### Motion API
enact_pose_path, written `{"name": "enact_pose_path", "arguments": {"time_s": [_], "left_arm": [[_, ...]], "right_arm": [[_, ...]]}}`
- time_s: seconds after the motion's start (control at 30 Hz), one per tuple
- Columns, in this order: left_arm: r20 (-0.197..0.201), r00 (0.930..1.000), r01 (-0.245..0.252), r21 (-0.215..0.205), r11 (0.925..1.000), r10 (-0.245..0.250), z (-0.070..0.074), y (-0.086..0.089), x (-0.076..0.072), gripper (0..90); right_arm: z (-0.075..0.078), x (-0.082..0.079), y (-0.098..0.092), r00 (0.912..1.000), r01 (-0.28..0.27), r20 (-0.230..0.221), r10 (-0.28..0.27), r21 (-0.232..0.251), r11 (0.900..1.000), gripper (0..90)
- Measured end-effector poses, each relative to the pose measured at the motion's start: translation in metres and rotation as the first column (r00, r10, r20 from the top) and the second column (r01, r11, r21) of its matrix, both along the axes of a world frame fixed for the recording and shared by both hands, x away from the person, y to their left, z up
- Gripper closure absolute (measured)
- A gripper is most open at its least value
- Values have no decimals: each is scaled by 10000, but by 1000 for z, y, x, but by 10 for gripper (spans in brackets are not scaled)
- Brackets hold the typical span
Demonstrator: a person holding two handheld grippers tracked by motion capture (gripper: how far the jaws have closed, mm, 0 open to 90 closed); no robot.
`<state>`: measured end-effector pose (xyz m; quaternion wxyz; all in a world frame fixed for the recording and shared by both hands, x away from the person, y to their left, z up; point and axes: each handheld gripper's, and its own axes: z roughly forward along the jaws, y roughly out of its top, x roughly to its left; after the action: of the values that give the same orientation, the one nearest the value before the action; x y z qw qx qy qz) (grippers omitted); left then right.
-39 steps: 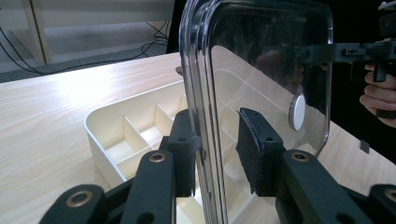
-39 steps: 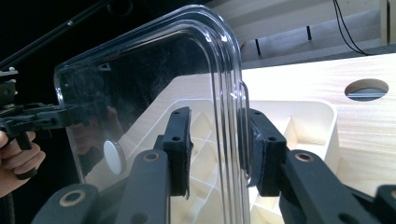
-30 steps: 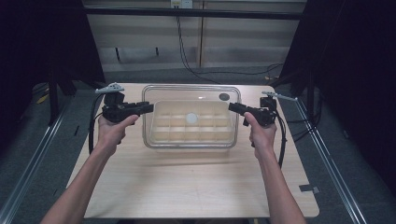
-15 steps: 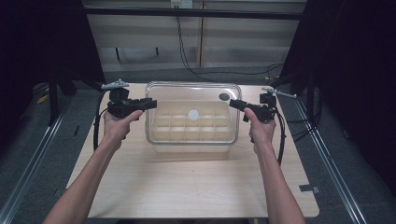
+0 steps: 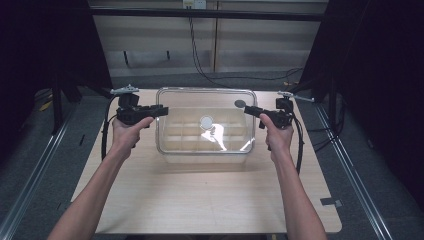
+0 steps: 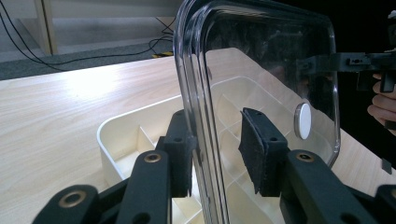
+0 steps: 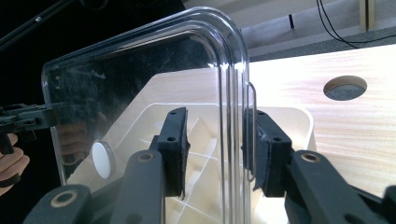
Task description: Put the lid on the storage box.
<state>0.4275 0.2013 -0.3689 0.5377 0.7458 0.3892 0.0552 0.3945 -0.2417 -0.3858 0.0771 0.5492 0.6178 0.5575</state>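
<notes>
A clear plastic lid [image 5: 205,100] with a white round knob [image 5: 206,121] hangs over a cream compartment tray [image 5: 205,158] on the wooden table. My left gripper [image 5: 162,110] is shut on the lid's left rim and my right gripper [image 5: 248,110] on its right rim. In the left gripper view the rim [image 6: 191,93] runs between my jaws [image 6: 217,154], above the tray [image 6: 121,135]. These jaws have just been opening slightly with the lid still between them. In the right gripper view the rim [image 7: 233,93] stands between my jaws [image 7: 215,149], tight against the right pad [image 7: 264,154].
A round cable hole [image 5: 240,103] lies in the tabletop [image 5: 200,200] behind the tray, also in the right gripper view [image 7: 344,87]. Cables trail from both grippers down the table's sides. Dark frames and rails flank the table.
The lid now sits a little higher over the tray and catches a glare near its front right. Both hands have shifted only slightly, upward in the picture.
</notes>
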Motion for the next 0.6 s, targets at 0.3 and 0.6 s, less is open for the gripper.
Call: {"name": "enact_pose_path", "arguments": {"time_s": [0.3, 0.6], "left_arm": [[-100, 9999, -96, -169, 9998, 94, -6, 3, 4, 648], [-286, 9994, -216, -71, 9997, 214, -17, 0, 16, 618]], "right_arm": [[5, 3, 2, 9999, -93, 73, 94, -75, 9999, 627], [-9, 17, 2, 9999, 59, -160, -59, 19, 10000, 616]]}}
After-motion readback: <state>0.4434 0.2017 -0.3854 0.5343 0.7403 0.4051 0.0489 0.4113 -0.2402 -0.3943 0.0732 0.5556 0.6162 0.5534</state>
